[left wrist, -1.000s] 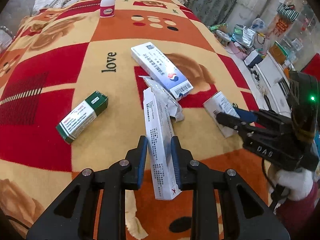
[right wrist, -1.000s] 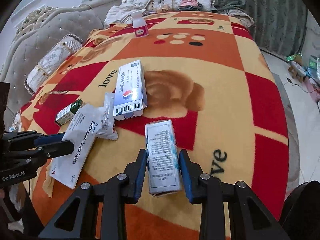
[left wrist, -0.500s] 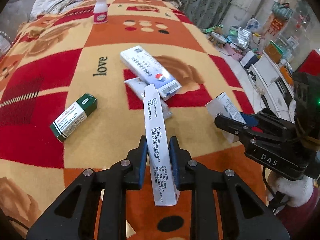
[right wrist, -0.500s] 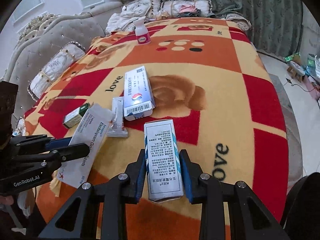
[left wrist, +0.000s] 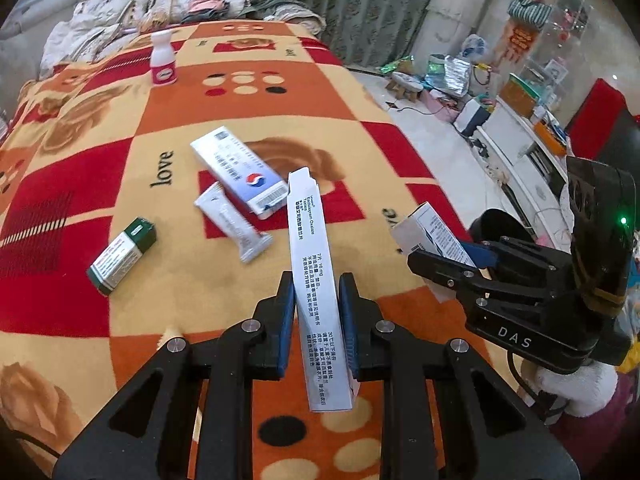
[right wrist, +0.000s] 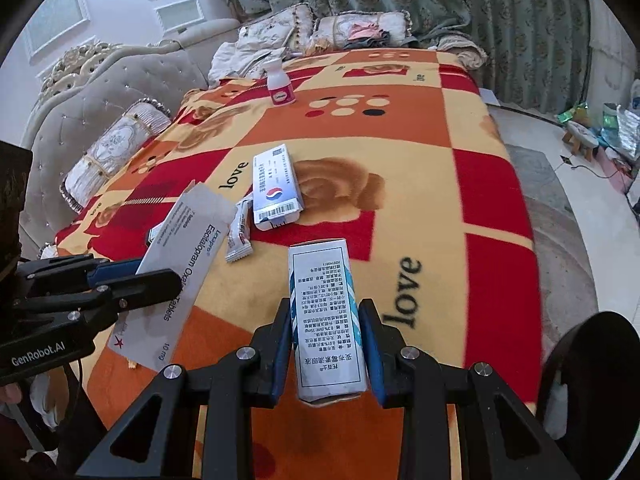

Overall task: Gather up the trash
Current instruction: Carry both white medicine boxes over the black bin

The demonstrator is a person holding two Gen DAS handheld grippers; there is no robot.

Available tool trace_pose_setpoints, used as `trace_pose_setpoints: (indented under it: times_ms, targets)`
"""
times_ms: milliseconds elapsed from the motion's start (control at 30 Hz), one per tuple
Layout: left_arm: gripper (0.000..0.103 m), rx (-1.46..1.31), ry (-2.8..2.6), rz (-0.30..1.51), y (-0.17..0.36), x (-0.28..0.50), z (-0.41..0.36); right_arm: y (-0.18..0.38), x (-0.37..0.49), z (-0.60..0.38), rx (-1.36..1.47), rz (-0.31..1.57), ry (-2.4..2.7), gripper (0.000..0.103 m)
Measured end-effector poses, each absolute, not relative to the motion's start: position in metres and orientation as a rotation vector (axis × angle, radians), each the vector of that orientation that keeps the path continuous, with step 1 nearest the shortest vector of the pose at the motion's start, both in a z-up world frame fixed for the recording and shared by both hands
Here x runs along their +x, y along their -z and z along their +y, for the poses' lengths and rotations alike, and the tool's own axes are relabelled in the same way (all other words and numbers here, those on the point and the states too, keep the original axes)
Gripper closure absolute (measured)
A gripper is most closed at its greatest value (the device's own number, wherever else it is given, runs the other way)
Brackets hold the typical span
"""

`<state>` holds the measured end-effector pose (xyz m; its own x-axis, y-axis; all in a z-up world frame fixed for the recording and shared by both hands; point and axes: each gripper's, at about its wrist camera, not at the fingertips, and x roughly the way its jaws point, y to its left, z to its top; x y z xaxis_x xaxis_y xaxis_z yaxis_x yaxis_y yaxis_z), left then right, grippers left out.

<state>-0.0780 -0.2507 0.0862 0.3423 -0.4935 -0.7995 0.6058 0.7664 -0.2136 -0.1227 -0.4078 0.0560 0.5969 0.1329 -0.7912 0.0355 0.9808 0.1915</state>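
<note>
While both grippers hang above the blanket (left wrist: pixel 80 308), each has a carton pinched between its jaws. The left gripper (left wrist: pixel 316 312) is clamped on a long flat white carton (left wrist: pixel 316 280), gripped near the lower half, so the open flap end sticks out well past the fingertips and the other end reaches back between the arms. The right gripper (right wrist: pixel 326 338) squeezes a shorter box (right wrist: pixel 326 312) with blue stripes, held around its middle, printed face up, its far end jutting forward past the pads (right wrist: pixel 284 344).

On the blanket beyond them lie the rest: a blue-and-white carton (left wrist: pixel 238 170) with a barcode, a silver sachet (left wrist: pixel 234 222) touching that carton's near edge, and a green box (left wrist: pixel 122 256) off to the left, apart from the others. A white bottle (left wrist: pixel 163 62) with a pink label stands upright far back, near the pillows (right wrist: pixel 344 28). Both held cartons are clear of the bed, not touching the loose items.
</note>
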Motion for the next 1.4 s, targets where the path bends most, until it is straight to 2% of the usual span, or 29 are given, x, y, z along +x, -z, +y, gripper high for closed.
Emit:
trace_pose_setpoints:
  times_ms: [667,1400]
  targets:
    - [0.084,0.190,0.867,0.974,-0.099,-0.114,-0.334,-0.077,-0.186,-0.475,0.259,0.873,0.094,0.072]
    - [0.084,0.244,1.061,1.017,-0.086,-0.147,-0.449,-0.059,-0.253,-0.570,0.355,0.890,0.313,0.072]
